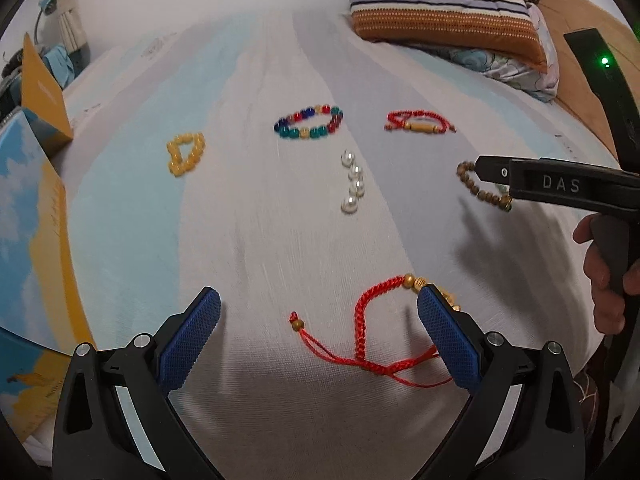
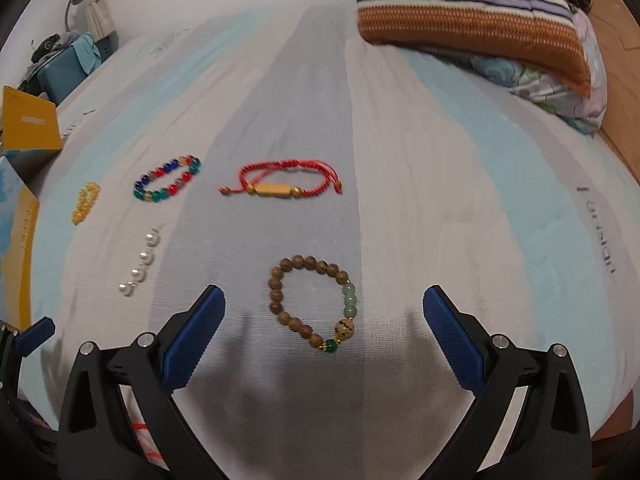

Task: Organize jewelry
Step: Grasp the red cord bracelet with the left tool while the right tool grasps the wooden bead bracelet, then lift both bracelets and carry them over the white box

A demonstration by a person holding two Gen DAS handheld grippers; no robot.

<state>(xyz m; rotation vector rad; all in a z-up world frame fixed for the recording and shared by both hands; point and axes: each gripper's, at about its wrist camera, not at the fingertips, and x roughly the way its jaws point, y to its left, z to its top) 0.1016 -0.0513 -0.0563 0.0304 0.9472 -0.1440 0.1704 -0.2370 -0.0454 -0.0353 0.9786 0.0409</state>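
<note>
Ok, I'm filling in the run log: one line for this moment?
left claw open over red braided bracelet | right claw open over wooden bead bracelet | nothing gripped

Bedsheet (image 2: 400, 208): pale blue/grey/white stripes. Bracelets: yellow (image 1: 185, 153) at 9 o'clock; red/blue/green multicolour (image 1: 309, 122), 12; brown wood w/ green beads (image 2: 312, 304). Pillow (image 2: 472, 12), 1 o'clock: maroon/orange stripes.

The bed sheet (image 2: 400, 220) was matt woven cloth with a fine rough grain. On it, the brown bead bracelet (image 2: 312, 304) looked like dull wood with glossy green stones. Left of it, the pearls (image 2: 140, 268) were smooth and shiny. The multicoloured bracelet (image 1: 310, 122) appeared glassy. The gripper pads (image 1: 188, 344) were textured blue rubber or plastic.
</note>
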